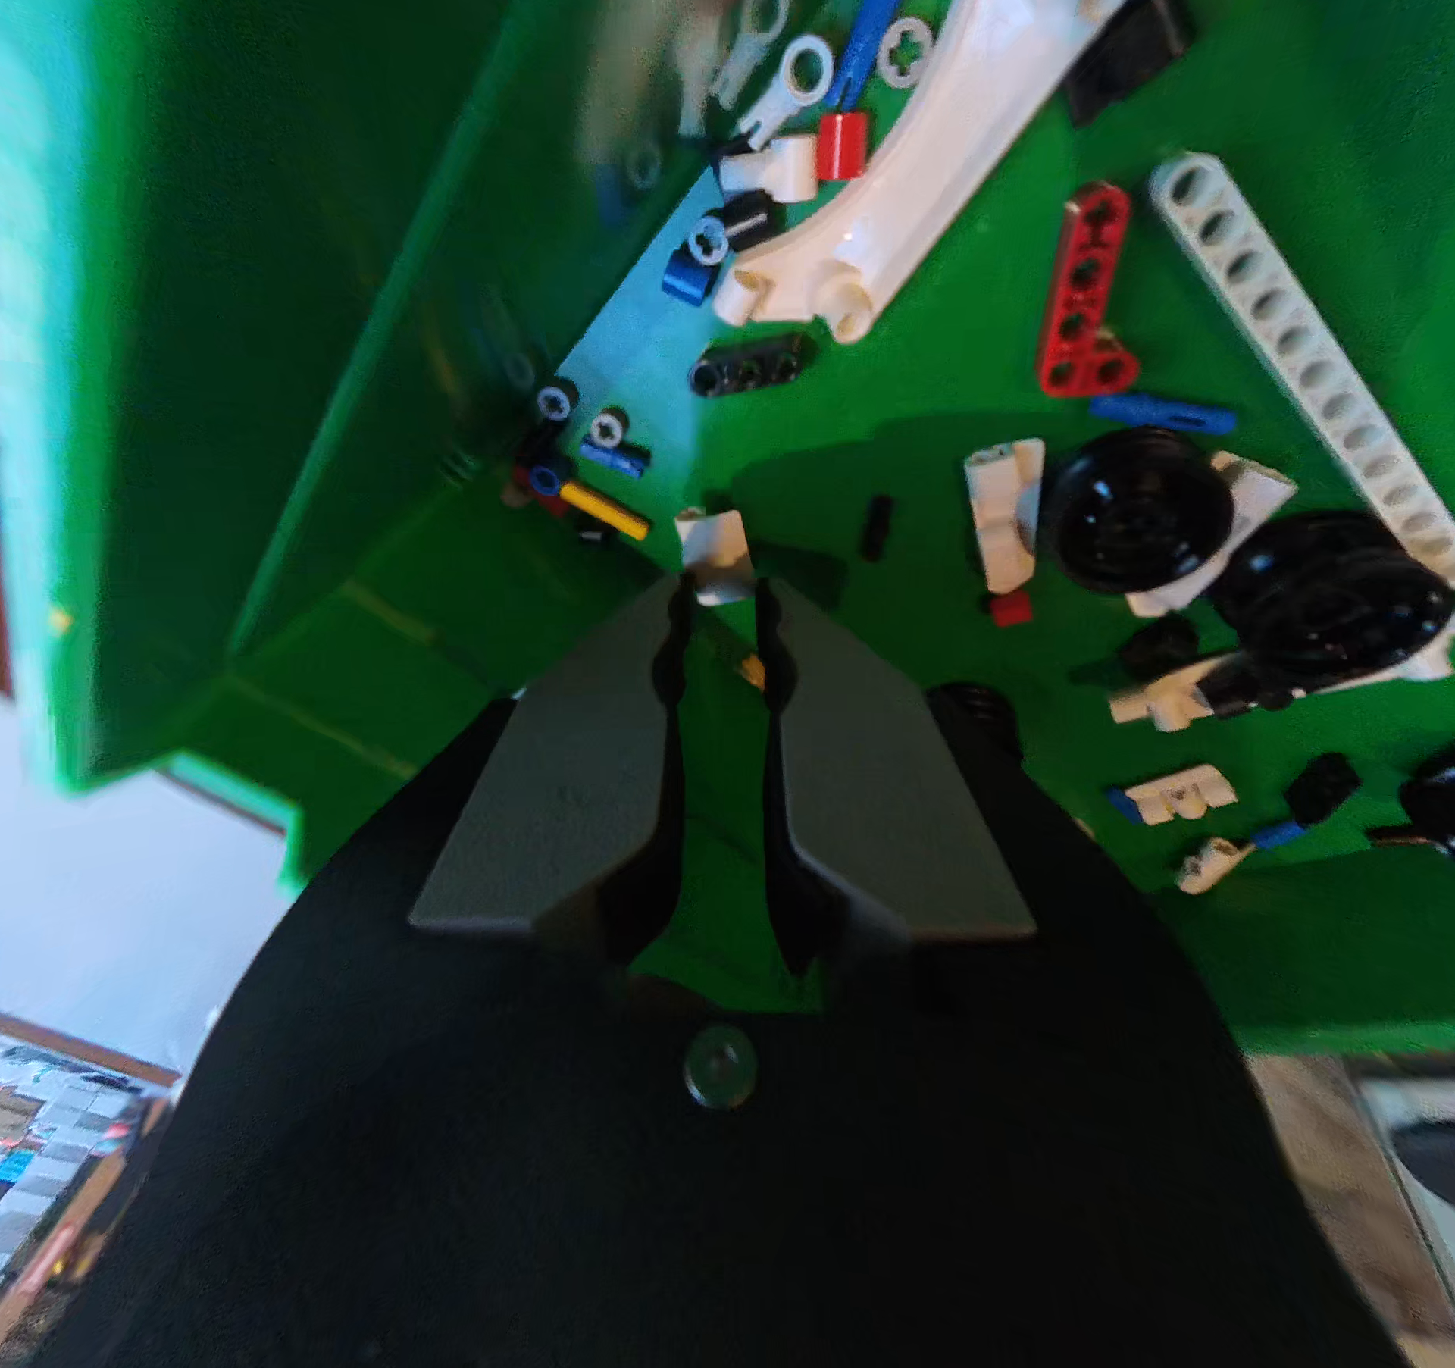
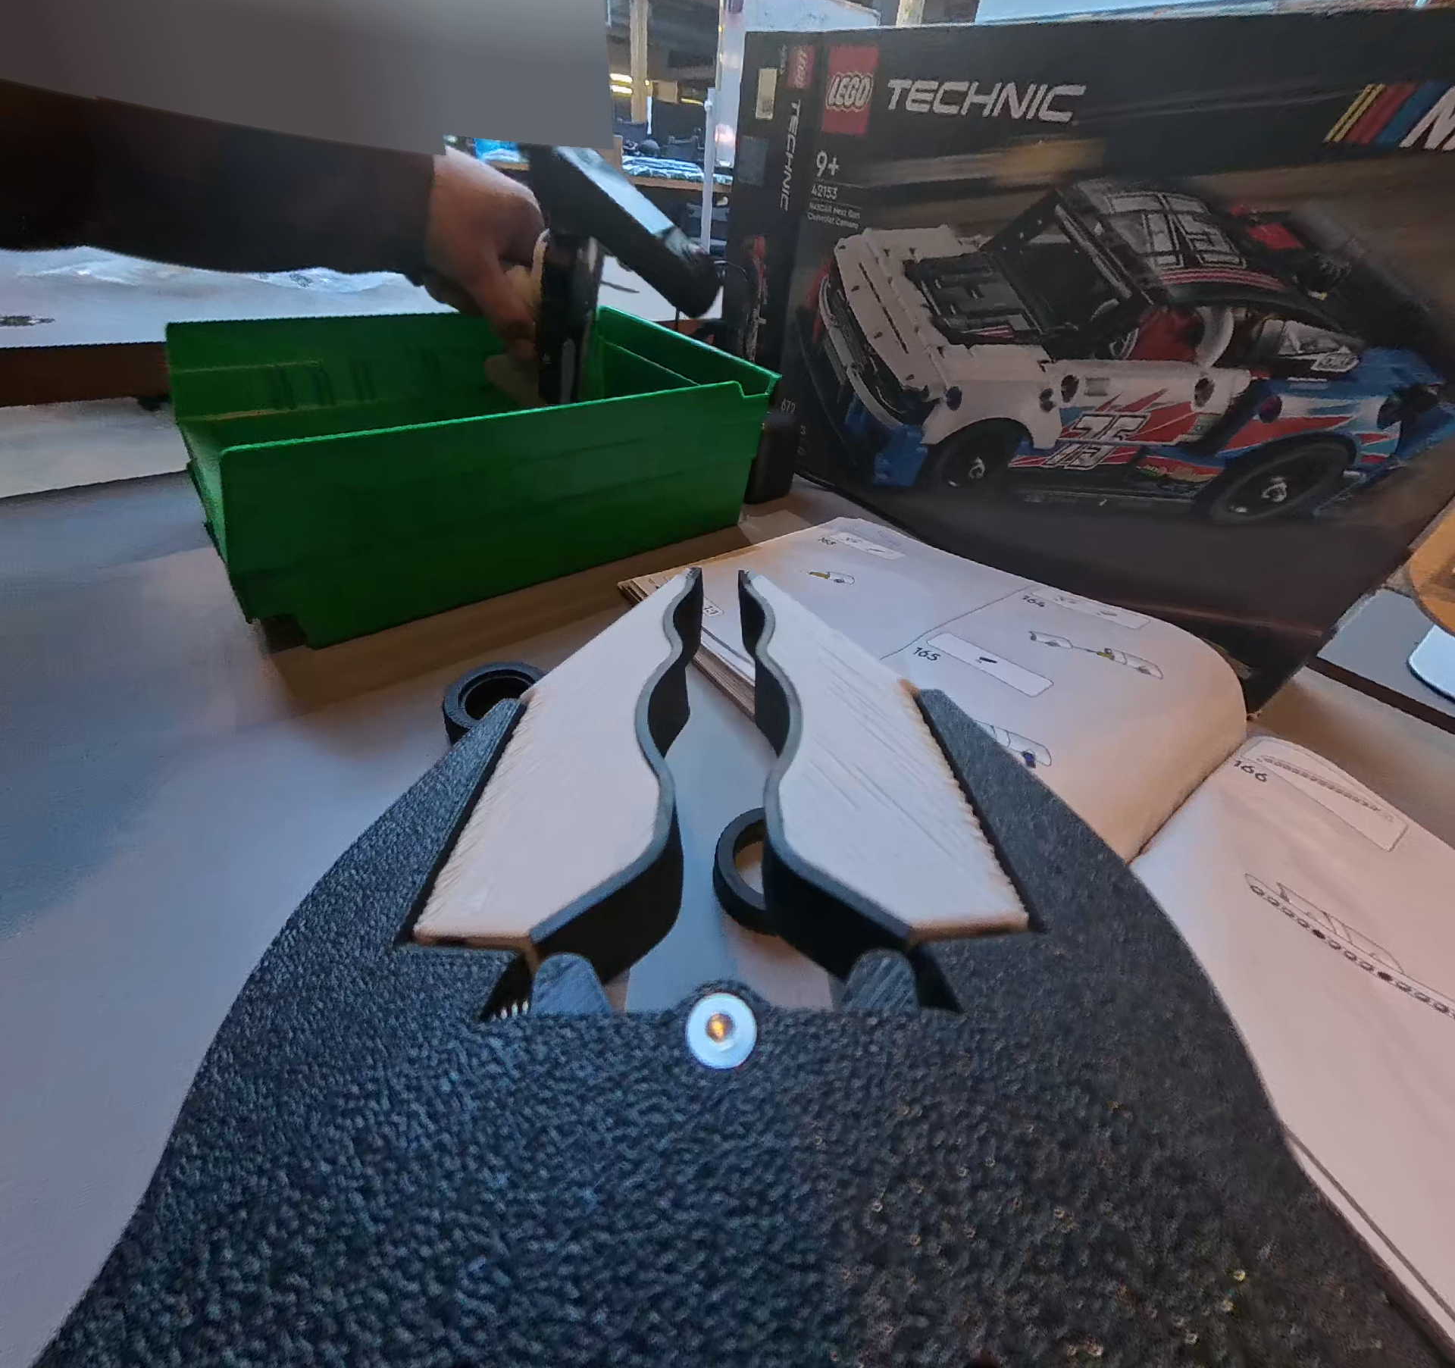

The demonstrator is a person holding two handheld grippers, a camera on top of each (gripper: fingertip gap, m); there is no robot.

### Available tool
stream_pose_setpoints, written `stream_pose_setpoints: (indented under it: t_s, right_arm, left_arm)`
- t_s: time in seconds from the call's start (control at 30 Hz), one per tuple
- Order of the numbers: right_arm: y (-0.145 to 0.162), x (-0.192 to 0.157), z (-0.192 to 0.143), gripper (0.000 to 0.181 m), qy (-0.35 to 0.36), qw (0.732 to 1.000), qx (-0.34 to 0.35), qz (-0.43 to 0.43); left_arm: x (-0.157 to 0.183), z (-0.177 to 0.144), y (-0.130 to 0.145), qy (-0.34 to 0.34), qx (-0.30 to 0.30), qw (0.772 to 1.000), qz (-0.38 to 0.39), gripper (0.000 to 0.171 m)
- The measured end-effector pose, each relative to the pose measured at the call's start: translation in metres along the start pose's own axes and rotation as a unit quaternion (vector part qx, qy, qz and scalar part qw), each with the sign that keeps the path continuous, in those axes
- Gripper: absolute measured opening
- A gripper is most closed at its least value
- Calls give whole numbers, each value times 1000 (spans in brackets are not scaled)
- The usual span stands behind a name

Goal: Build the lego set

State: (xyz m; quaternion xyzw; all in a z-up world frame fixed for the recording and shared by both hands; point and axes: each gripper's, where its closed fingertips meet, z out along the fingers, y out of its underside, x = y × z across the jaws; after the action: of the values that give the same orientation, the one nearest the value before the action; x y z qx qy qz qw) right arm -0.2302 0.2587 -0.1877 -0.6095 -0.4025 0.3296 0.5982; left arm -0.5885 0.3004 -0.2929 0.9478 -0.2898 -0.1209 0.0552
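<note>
My left gripper point(image 1: 720, 591) is down inside the green bin point(image 1: 315, 464), and its tips close on a small white lego piece point(image 1: 712, 547) on the bin floor. A yellow-tipped bit point(image 1: 749, 670) shows between the fingers. The picture is blurred. In the right wrist view the left gripper point(image 2: 563, 354) shows held by a hand point(image 2: 480, 243) inside the bin point(image 2: 472, 495). My right gripper point(image 2: 720, 582) is low over the table, empty, with a narrow gap between its tips. It points at the open instruction booklet point(image 2: 1023, 669).
The bin holds a white curved panel point(image 1: 929, 173), a long white beam point(image 1: 1291, 338), a red L-beam point(image 1: 1090, 299), black wheels point(image 1: 1142, 511), a black beam point(image 1: 752, 366) and several small pins. The set's box point(image 2: 1102, 306) stands behind the booklet. A black tyre point(image 2: 488, 692) lies on the table. About 40 cm separates my left fingertips from my right.
</note>
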Motion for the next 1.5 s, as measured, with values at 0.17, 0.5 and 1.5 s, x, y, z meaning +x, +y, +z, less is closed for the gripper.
stream_pose_setpoints:
  t_s: [0.17,0.5,1.5]
  right_arm:
    - [-3,4,-4,8,4,1000,10,14]
    - [-12,-7,-18,10,-15,999,17,39]
    - [109,-69,-52,27,-149,940,-307,0]
  left_arm:
    - [12,-74,3,-102,151,983,-11,14]
    - [311,-165,-38,98,396,906,112,14]
    - [337,-60,-24,121,394,911,27,35]
